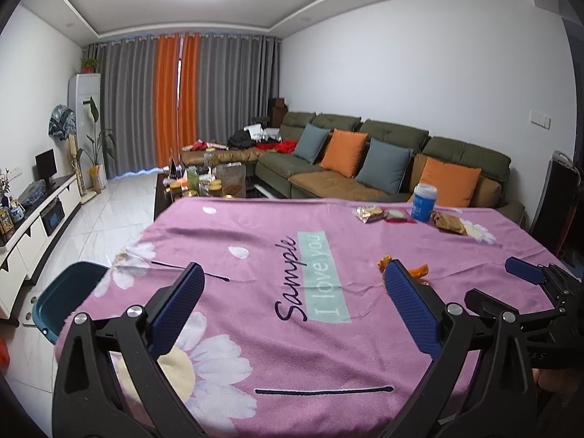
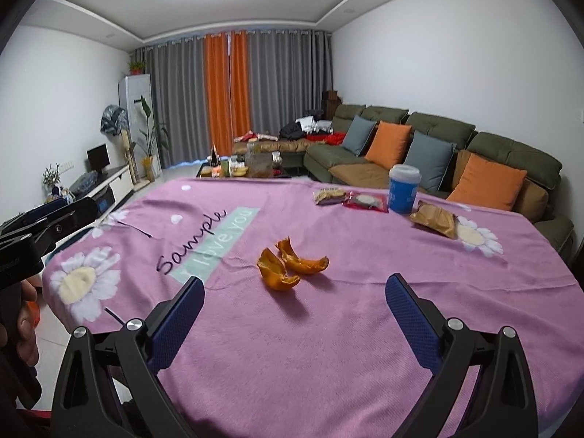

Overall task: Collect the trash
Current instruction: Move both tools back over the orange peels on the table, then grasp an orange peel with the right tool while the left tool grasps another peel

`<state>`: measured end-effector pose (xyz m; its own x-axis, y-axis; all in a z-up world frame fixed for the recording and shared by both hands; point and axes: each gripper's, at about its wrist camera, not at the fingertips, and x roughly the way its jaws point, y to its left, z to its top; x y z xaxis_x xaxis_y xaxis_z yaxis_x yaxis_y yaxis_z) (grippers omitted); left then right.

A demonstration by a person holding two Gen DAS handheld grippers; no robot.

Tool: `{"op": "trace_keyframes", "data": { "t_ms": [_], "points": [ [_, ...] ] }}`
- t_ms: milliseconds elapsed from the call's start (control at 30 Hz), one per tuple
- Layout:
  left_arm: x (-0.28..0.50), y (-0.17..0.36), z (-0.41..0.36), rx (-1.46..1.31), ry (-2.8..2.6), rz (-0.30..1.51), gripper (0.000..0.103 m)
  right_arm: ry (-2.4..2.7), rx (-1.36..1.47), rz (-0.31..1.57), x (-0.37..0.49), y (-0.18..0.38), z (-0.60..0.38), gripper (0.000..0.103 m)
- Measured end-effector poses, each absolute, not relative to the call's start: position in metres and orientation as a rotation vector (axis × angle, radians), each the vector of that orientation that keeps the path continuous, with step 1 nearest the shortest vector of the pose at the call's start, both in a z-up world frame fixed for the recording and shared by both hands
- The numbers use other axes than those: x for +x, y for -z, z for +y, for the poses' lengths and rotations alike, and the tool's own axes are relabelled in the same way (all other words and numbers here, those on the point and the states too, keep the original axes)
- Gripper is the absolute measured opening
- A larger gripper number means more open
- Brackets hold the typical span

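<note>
At frame centre on the pink-clothed counter (image 2: 328, 328), curled orange peel pieces (image 2: 288, 264) are framed by the wide-spread right tool (image 2: 294, 314); light, limp, best pinched at an upturned edge.

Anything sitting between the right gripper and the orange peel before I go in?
No. In the right wrist view only bare pink tablecloth lies between the open right gripper and the orange peel, which sits just ahead.
</note>
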<state>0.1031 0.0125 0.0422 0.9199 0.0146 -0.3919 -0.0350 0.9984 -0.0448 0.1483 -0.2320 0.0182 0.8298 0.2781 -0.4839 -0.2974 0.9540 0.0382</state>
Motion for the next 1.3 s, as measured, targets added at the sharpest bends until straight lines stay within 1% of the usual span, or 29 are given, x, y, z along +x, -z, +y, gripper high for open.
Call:
{"op": "trace_keyframes", "data": {
  "t_ms": [167,200,267,333,467,533,667,700,767,800,867,1033,1300],
  "points": [
    [0.131,-0.03,0.011,-0.053,-0.004,0.448,0.097,-0.317,-0.067,0.574,0.178,-0.005,-0.224,0.096],
    [0.134,-0.028,0.01,-0.053,0.0,0.453,0.097,-0.323,-0.068,0.591,0.185,-0.002,-0.222,0.094],
    [0.144,-0.023,0.009,-0.052,0.012,0.469,0.097,-0.337,-0.064,0.624,0.197,0.003,-0.219,0.09],
    [0.154,-0.019,0.007,-0.049,0.022,0.483,0.097,-0.354,-0.05,0.662,0.208,0.009,-0.217,0.082],
    [0.174,-0.013,0.002,-0.044,0.047,0.505,0.097,-0.389,-0.021,0.734,0.227,0.022,-0.213,0.073],
    [0.184,-0.01,0.0,-0.041,0.057,0.512,0.097,-0.408,0.003,0.774,0.235,0.027,-0.213,0.063],
    [0.202,-0.006,-0.006,-0.033,0.078,0.525,0.097,-0.438,0.041,0.829,0.243,0.032,-0.215,0.049],
    [0.205,-0.006,-0.008,-0.032,0.082,0.528,0.097,-0.448,0.048,0.837,0.244,0.032,-0.215,0.042],
    [0.214,-0.005,-0.011,-0.03,0.095,0.534,0.097,-0.462,0.052,0.85,0.245,0.033,-0.213,0.033],
    [0.217,-0.005,-0.014,-0.028,0.101,0.535,0.097,-0.473,0.052,0.862,0.247,0.034,-0.212,0.024],
    [0.226,-0.006,-0.019,-0.016,0.118,0.534,0.097,-0.483,0.056,0.867,0.248,0.034,-0.212,0.023],
    [0.245,-0.003,-0.031,-0.01,0.158,0.557,0.097,-0.503,0.122,0.864,0.251,0.031,-0.224,0.012],
    [0.278,0.011,-0.063,-0.023,0.254,0.64,0.097,-0.431,0.223,0.818,0.236,0.011,-0.273,0.01]
  ]
}}
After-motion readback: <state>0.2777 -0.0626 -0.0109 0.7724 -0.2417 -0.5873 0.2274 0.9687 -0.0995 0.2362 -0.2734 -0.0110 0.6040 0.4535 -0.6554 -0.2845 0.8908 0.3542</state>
